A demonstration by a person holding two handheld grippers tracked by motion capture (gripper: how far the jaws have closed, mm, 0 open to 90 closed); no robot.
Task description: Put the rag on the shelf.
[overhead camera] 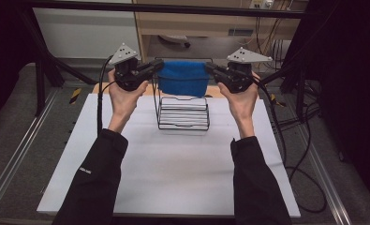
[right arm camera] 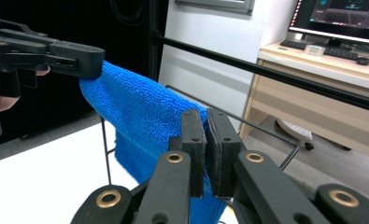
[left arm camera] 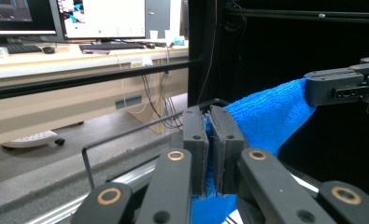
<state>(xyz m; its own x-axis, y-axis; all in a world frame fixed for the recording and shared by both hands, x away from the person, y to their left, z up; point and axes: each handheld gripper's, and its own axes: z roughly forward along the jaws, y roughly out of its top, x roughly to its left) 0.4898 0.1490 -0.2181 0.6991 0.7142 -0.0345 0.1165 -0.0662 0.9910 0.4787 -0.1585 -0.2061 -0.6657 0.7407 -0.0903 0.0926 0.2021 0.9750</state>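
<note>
White table (overhead camera: 173, 178), black wire rack (overhead camera: 182, 115) standing on its far middle

The black wire rack (overhead camera: 182, 110) is standing at the far middle of the white table (overhead camera: 173, 178), blocking the centre there, and the blue towel (overhead camera: 182, 78) is hanging across its top between the left gripper (overhead camera: 158, 67) and the right gripper (overhead camera: 210, 69), closing the gap over it. Bare tabletop is lying open in front of the rack and on both sides of it. A black frame bar (overhead camera: 173, 9) is crossing overhead at the far edge.
</note>
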